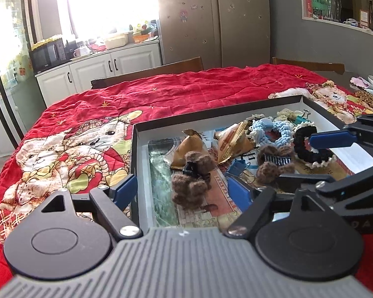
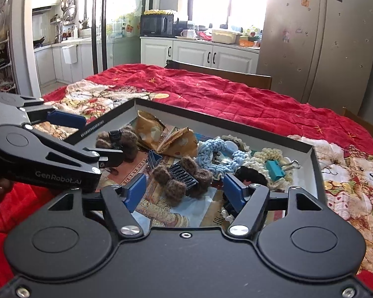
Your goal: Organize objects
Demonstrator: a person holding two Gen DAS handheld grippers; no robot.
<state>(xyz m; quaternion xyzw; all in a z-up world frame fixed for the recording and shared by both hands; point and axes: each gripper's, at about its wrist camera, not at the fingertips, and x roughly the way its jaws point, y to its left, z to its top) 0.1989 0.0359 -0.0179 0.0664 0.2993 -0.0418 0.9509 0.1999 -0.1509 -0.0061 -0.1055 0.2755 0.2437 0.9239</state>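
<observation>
Hovering both tools wide and empty, left tool (image 1: 181, 191) and right tool (image 2: 185, 191), I figured the fuzzy clip (image 2: 184, 177) might snag its neighbours in that crowded tray (image 2: 318, 173).

The red quilt (image 2: 236, 99) is soft stitched cloth, matt and creased, and the shallow box (image 2: 286, 141) on it looks like matt black cardboard with a white lining. Inside lie fuzzy brown hair clips (image 2: 184, 178) with glossy plastic teeth, a knitted blue scrunchie (image 2: 211, 159), crinkled shiny gold wrappers (image 2: 161, 139) and a smooth teal binder clip (image 2: 276, 170) with wire handles.
</observation>
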